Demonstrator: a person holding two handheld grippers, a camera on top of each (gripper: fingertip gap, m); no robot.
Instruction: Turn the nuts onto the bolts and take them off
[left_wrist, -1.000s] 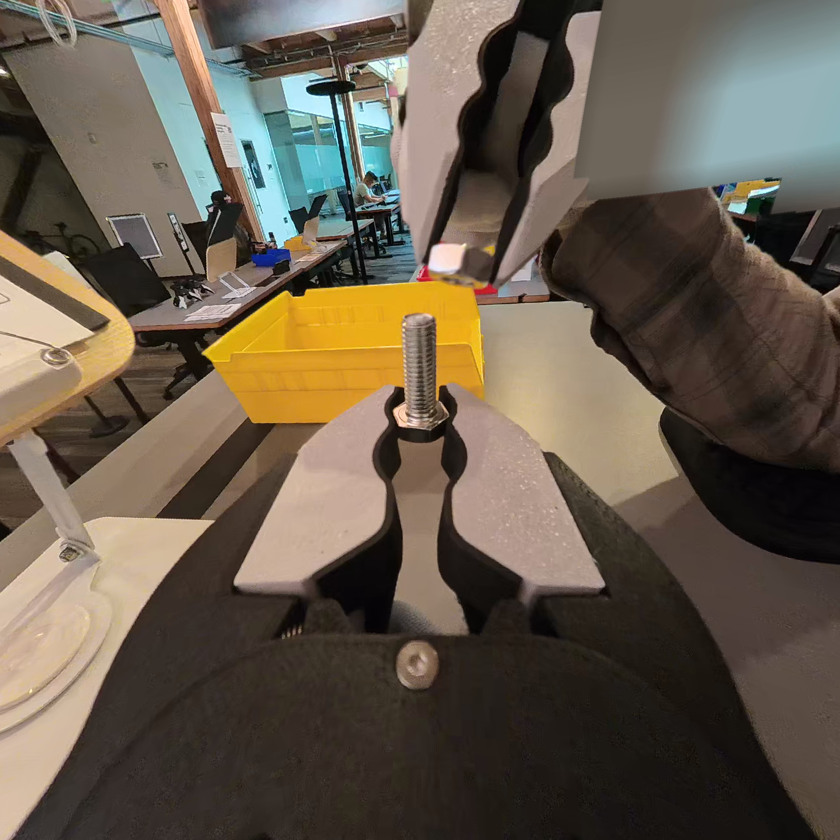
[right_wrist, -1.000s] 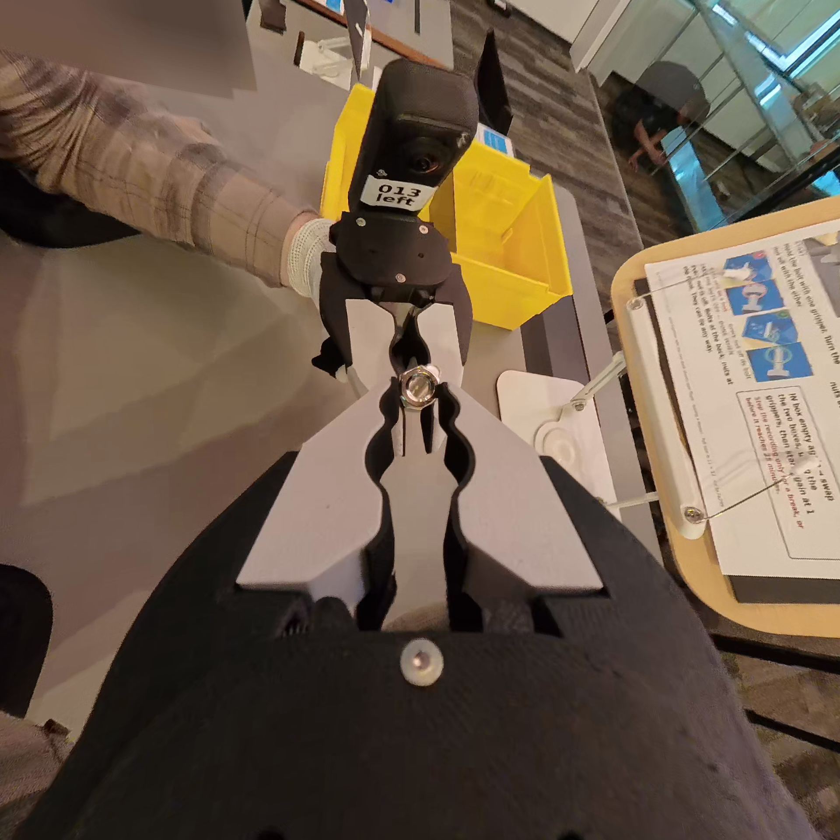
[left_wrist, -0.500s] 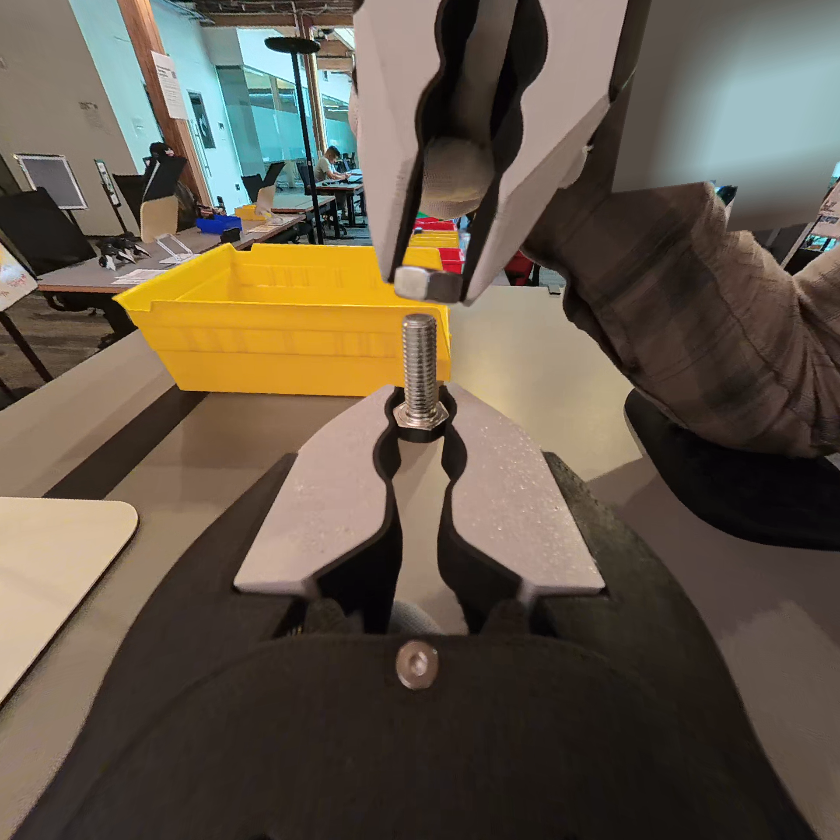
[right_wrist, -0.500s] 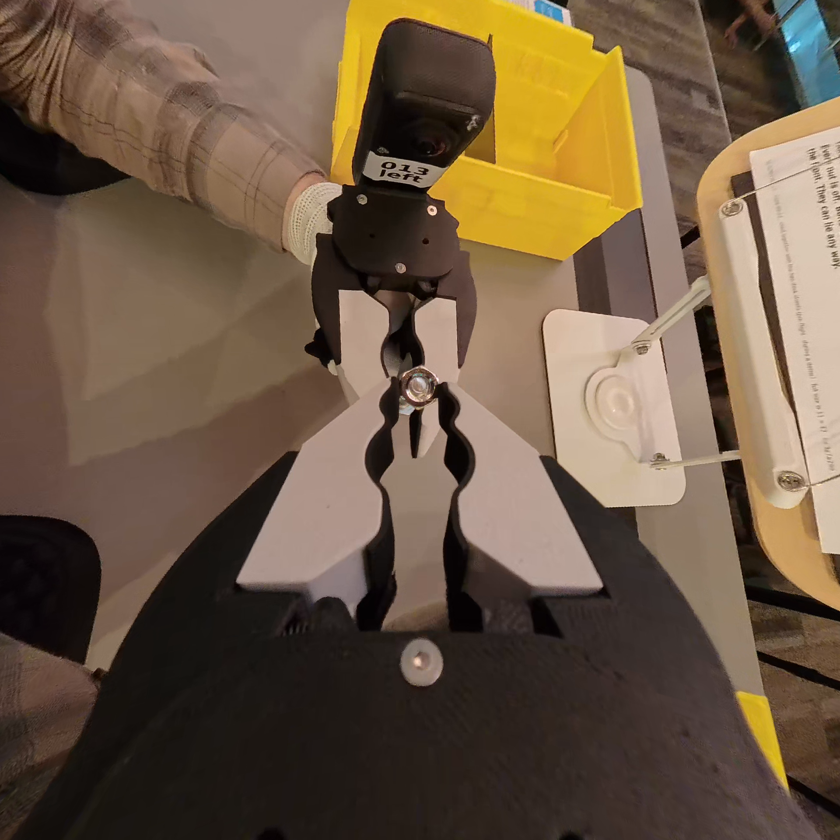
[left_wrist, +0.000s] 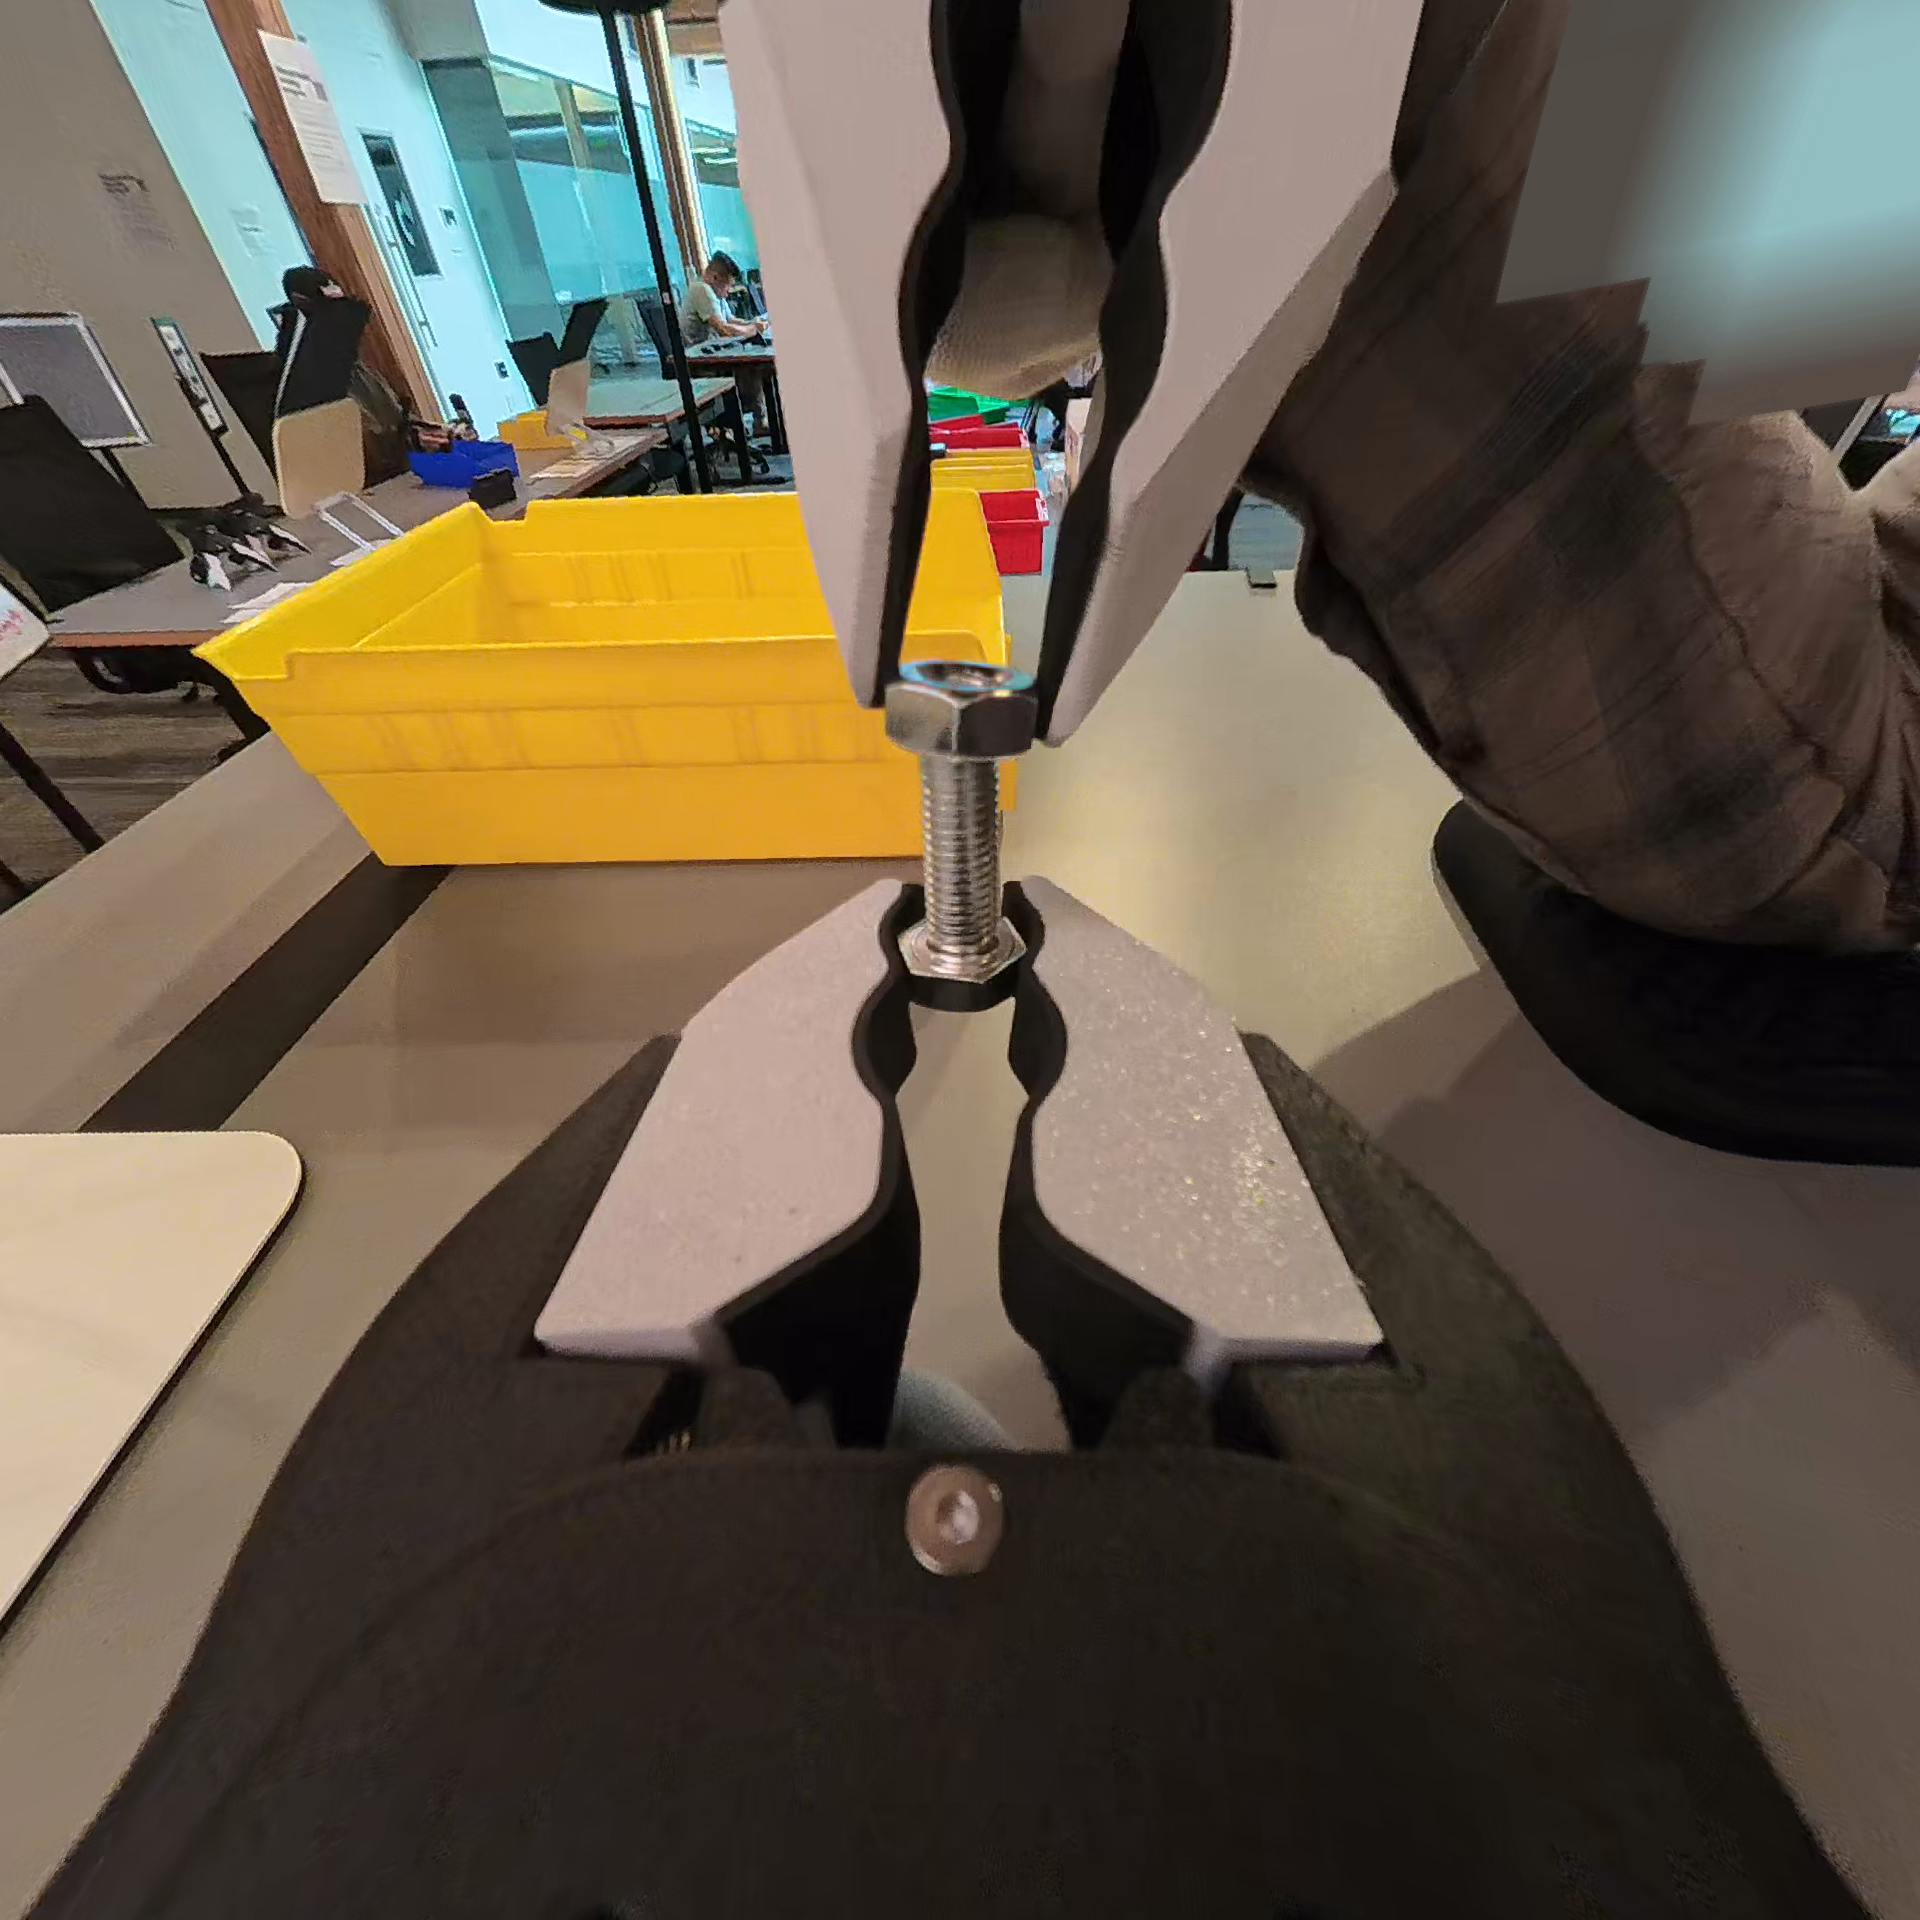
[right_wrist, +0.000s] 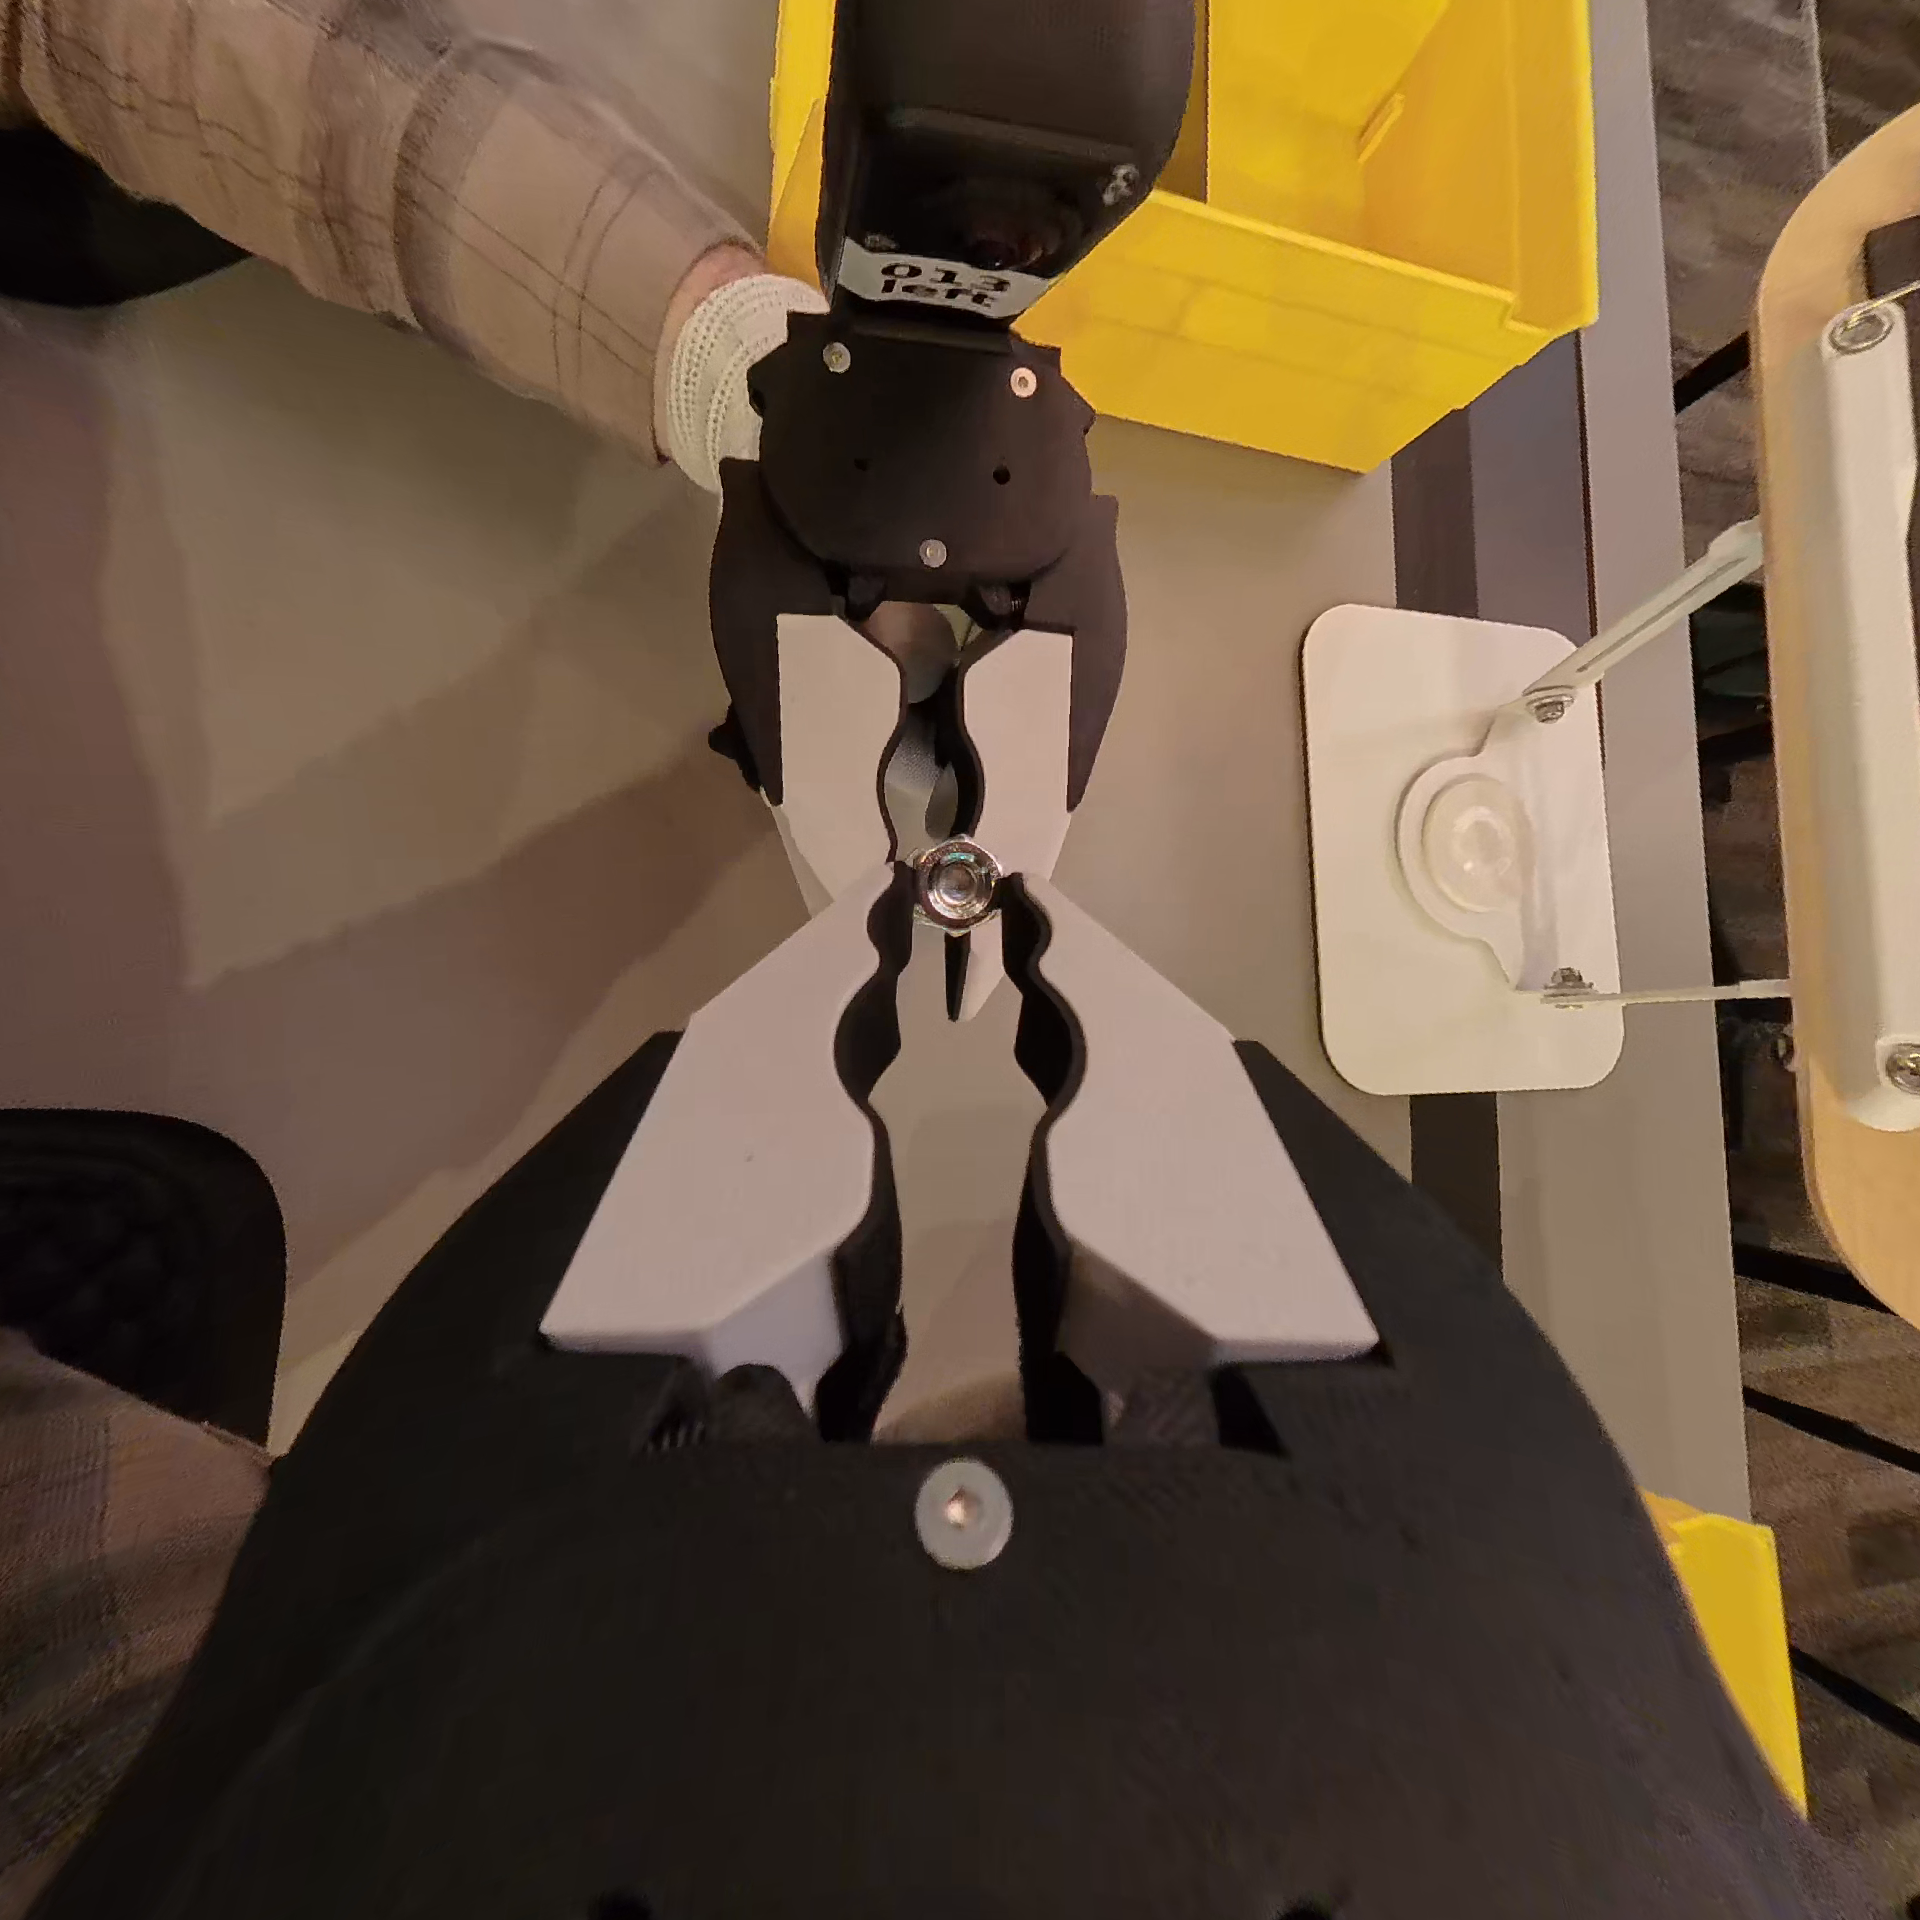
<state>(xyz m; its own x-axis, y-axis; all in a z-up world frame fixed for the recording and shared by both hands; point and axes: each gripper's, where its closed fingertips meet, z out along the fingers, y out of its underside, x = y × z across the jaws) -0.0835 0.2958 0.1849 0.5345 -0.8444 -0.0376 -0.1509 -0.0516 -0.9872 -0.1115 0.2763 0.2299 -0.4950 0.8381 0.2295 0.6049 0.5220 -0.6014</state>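
Setting: we work at a grey table (left_wrist: 1247, 831) in an open office, a yellow bin (left_wrist: 582, 727) behind.
Left gripper (left_wrist: 961, 951): we clamp the bolt (left_wrist: 961, 842) upright by its head.
Right gripper (right_wrist: 951, 896): from above, we pinch the nut (left_wrist: 961, 712) on the bolt's top end.
Sleeve (left_wrist: 1621, 665): plaid, at right.

left tongs (left_wrist: 961, 940): pale grey wedge fingers (left_wrist: 769, 1143) with wavy black inner pads, on a rough black body with one silver screw (left_wrist: 954, 1536) in the middle
right tongs (right_wrist: 951, 904): same build, grey fingers, black pads, black body, silver screw (right_wrist: 961, 1525)
camera (right_wrist: 997, 135): black housing above the left tongs, with a white sticker (right_wrist: 940, 291)
sleeve (left_wrist: 1621, 665): brown-grey plaid
glove (right_wrist: 717, 374): white knit
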